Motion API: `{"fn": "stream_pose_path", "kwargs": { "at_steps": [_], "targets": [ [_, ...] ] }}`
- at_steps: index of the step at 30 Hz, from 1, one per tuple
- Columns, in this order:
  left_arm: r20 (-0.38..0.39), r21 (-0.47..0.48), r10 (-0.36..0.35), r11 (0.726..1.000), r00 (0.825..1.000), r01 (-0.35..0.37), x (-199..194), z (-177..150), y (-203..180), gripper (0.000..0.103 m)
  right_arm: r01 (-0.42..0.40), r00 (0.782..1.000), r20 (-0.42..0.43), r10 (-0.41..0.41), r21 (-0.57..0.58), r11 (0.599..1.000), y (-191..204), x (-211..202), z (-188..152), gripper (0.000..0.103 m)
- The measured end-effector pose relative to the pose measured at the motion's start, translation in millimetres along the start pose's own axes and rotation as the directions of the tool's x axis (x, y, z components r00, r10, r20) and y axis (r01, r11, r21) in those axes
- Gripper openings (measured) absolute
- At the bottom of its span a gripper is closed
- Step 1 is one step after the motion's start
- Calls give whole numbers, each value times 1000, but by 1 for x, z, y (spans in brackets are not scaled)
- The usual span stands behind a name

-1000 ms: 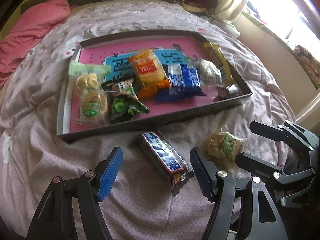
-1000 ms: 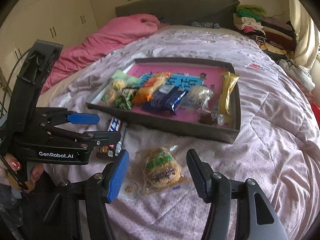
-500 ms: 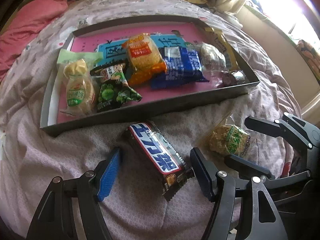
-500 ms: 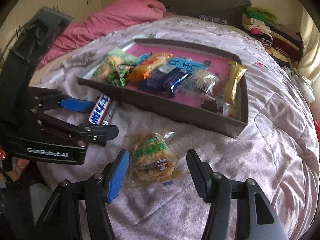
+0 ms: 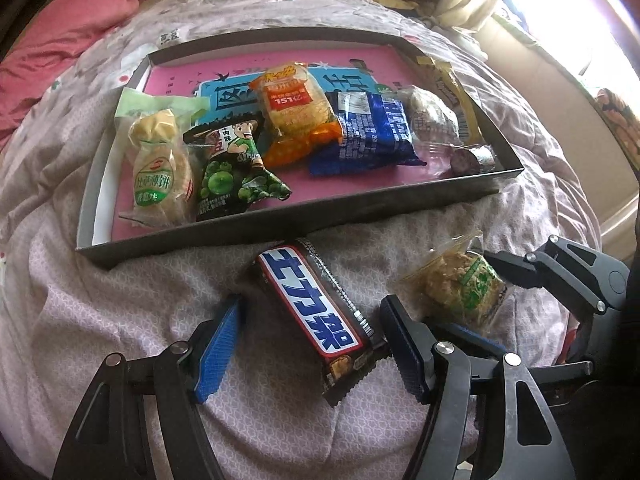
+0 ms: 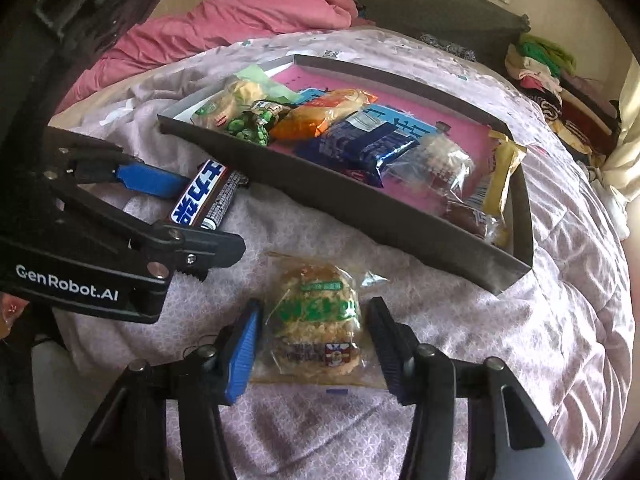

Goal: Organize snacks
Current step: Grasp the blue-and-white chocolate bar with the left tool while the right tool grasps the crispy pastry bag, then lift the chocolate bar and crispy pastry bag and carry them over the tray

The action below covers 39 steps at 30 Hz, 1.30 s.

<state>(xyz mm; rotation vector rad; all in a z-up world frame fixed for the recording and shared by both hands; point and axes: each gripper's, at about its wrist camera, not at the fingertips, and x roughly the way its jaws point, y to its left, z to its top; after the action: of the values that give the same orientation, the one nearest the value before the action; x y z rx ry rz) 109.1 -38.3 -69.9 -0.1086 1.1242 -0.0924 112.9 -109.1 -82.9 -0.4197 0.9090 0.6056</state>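
Snacks still outside the tray (image 5: 280, 224) lie on the bed (image 5: 120, 320), just short of its near wall: a chocolate bar (image 5: 316, 312) and a clear-wrapped rice cake (image 6: 316, 320). The bar lies between the fingers of the left claw (image 5: 308, 344), its long axis running forward and slightly aslant toward the tray; that claw is released, pads apart from the wrapper. The rice cake sits between the fingers of the right claw (image 6: 314, 344), whose jaws are closing; the pads seem not yet to press it, though the wrapper's edge blurs this.
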Motion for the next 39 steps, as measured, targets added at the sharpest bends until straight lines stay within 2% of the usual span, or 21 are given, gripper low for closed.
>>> {"fn": "stream_pose_path", "kwargs": {
  "at_steps": [3, 6, 8, 11, 14, 17, 25, 31, 39],
  "targets": [
    [-1, -13, -8, 1000, 1000, 8, 2, 0, 3, 69, -17, 1000, 5, 17, 16, 1000, -2, -3, 0, 45],
    [4, -38, -13, 999, 1000, 13, 2, 0, 9, 54, -62, 998, 24, 60, 73, 995, -10, -10, 0, 44],
    [6, -58, -23, 998, 1000, 23, 1, 0, 14, 35, -91, 995, 54, 86, 109, 990, -15, -17, 1, 44],
    [8, -79, -36, 996, 999, 37, -1, 1, 20, 29, -123, 989, 106, 106, 168, 978, -25, -28, 3, 44],
    [12, -87, -56, 995, 998, 57, -7, 1, 24, 29, -152, 977, 179, 115, 207, 967, -35, -41, 6, 44],
    [30, -91, -68, 993, 997, 70, -16, 1, 26, 29, -150, 972, 214, 98, 242, 959, -41, -48, 7, 44],
    [130, -100, -53, 993, 990, 66, -62, 11, 34, 29, -157, 949, 309, 60, 298, 942, -55, -68, 8, 44],
    [192, -108, -14, 994, 981, 35, -82, 26, 37, 29, -147, 939, 342, 31, 318, 937, -62, -75, 12, 44],
    [223, -122, 21, 993, 975, 6, -86, 40, 46, 29, -131, 929, 371, 2, 323, 937, -69, -77, 23, 44]
  ]
}}
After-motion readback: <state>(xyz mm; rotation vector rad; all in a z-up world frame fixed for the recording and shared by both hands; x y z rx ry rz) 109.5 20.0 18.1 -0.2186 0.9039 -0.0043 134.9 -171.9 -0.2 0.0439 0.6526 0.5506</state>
